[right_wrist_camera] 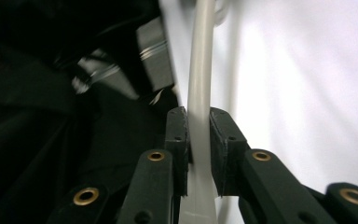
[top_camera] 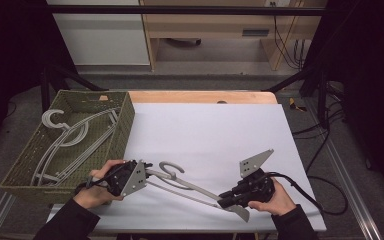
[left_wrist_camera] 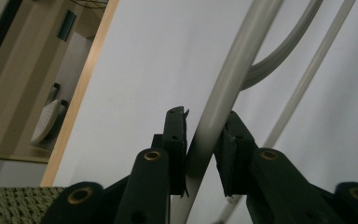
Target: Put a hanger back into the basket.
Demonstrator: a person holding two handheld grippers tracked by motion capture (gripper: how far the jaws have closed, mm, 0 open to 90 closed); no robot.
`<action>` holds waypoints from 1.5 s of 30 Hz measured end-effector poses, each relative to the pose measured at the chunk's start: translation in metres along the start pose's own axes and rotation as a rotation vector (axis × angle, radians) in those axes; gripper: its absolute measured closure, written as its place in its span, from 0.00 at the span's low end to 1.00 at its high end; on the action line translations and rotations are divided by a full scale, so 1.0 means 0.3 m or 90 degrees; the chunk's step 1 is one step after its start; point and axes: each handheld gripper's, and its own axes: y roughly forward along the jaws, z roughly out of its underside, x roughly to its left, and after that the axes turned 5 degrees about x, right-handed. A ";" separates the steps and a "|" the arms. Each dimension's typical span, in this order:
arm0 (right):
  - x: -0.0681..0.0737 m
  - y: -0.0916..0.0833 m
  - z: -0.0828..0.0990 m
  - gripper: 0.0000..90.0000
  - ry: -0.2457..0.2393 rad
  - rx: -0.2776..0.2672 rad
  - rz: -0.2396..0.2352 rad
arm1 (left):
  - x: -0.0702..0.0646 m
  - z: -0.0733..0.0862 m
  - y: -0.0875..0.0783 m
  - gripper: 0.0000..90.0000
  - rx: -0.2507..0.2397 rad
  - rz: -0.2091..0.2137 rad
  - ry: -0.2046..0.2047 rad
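Observation:
A grey plastic hanger (top_camera: 185, 185) lies slanted across the front of the white table (top_camera: 215, 130), its hook pointing toward the far side. My left gripper (top_camera: 149, 172) is shut on the hanger's left arm near the hook. In the left gripper view the jaws (left_wrist_camera: 204, 126) close around the round grey bar of the hanger (left_wrist_camera: 233, 79). My right gripper (top_camera: 223, 199) is shut on the hanger's lower right end. In the right gripper view the pads (right_wrist_camera: 196, 123) press on both sides of the hanger (right_wrist_camera: 200, 56).
A green woven basket (top_camera: 122, 125) stands at the table's left edge and holds several grey hangers (top_camera: 70, 137). Black cables (top_camera: 320, 200) trail off the right side. Wooden furniture (top_camera: 205, 30) stands beyond the far edge.

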 end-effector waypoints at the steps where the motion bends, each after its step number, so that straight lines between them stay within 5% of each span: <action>1: -0.002 -0.010 0.002 0.86 0.004 -0.013 0.018 | -0.002 0.000 0.000 0.85 0.001 0.005 -0.005; 6: -0.019 -0.054 0.013 0.82 0.021 -0.076 0.110 | -0.019 -0.010 0.003 0.90 0.006 0.031 -0.037; 14: -0.039 -0.073 0.027 0.63 0.044 -0.133 0.206 | -0.045 -0.020 0.008 0.90 0.020 0.010 -0.108; 22: -0.038 -0.136 0.059 0.42 0.047 -0.253 0.336 | -0.044 -0.018 0.017 0.90 0.051 -0.027 -0.216; 25: -0.041 -0.155 0.079 0.29 0.061 -0.291 0.359 | -0.034 -0.015 0.020 0.90 0.058 -0.035 -0.247; 31: -0.059 -0.158 0.122 0.18 0.100 -0.285 0.415 | 0.002 -0.020 -0.009 0.90 0.053 -0.058 -0.303; 45: -0.069 -0.180 0.160 0.08 0.138 -0.302 0.445 | 0.162 -0.031 -0.133 0.90 0.018 -0.128 -0.365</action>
